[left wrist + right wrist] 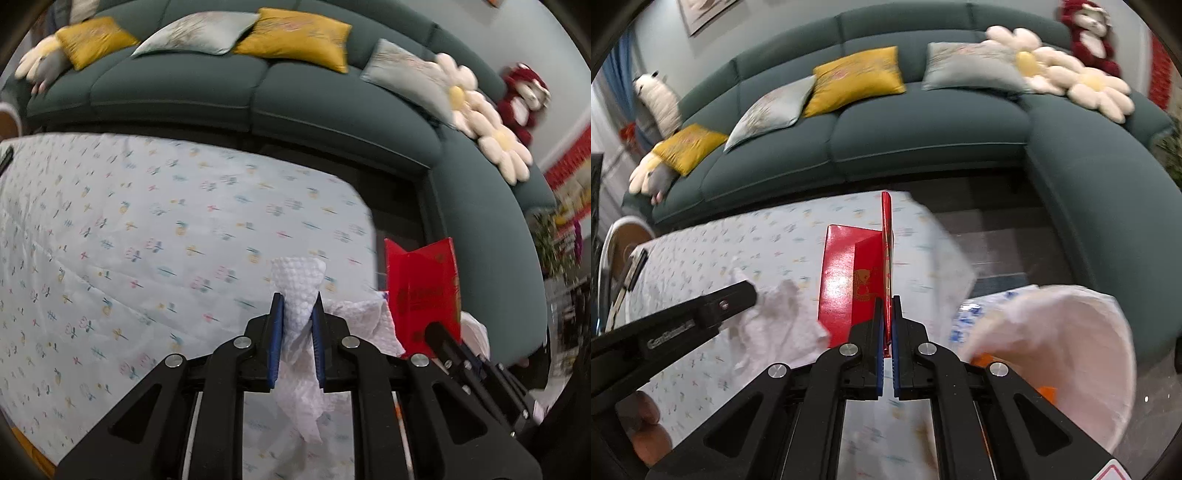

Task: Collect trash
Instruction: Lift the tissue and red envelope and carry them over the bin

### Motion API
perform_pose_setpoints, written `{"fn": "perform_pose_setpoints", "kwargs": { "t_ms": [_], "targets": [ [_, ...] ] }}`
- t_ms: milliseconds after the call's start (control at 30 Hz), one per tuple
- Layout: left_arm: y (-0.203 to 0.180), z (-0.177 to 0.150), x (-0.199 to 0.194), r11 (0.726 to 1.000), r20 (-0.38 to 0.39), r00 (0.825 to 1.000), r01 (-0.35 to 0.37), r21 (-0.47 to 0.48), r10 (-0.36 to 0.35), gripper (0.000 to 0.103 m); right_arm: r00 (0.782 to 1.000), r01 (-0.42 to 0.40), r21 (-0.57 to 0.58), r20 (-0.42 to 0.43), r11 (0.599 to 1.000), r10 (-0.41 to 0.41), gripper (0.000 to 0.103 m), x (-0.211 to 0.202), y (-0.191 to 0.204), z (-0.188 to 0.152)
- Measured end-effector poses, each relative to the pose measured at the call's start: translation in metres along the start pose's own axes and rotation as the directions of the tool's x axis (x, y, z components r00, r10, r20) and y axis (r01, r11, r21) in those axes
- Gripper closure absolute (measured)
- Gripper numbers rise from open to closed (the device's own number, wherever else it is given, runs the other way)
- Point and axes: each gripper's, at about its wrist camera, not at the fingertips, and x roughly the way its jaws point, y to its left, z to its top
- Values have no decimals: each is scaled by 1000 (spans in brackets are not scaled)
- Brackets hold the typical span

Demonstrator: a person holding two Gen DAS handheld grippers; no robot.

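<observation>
My left gripper (pixel 297 306) is shut on a crumpled white paper towel (pixel 299 295) and holds it above the flowered tablecloth (pixel 147 240). My right gripper (pixel 886 306) is shut on the edge of a red paper box (pixel 846 280), held upright over the table's right end. The red box also shows in the left wrist view (pixel 424 291), right of the towel. The towel shows in the right wrist view (pixel 783 317), beside the left gripper's finger (pixel 731 299). A white lined trash bin (pixel 1060 347) stands low at the right, past the table edge.
A dark green corner sofa (pixel 923 122) with yellow and grey cushions wraps behind and right of the table. Flower-shaped pillows (pixel 1071 74) and a red plush toy (pixel 1086 33) sit on it. A round stool (pixel 624 240) stands at far left. Dark floor lies between table and sofa.
</observation>
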Motion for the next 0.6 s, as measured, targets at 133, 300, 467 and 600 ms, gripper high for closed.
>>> {"fn": "perform_pose_setpoints", "kwargs": {
  "t_ms": [133, 300, 467, 600],
  "targets": [
    [-31, -16, -12, 998, 6, 1000, 12, 60, -12, 89, 999, 26, 46, 37, 999, -28, 100, -30, -33, -8],
    [-69, -41, -19, 992, -2, 1000, 29, 125, -29, 89, 996, 49, 83, 70, 995, -55, 100, -62, -68, -21],
    [-104, -63, -18, 980, -18, 999, 45, 193, -43, 89, 993, 65, 123, 89, 990, -76, 100, -84, -99, -37],
    [-127, -77, -15, 968, -30, 998, 52, 245, -46, 89, 993, 72, 151, 86, 986, -86, 100, -89, -118, -47]
  ]
}}
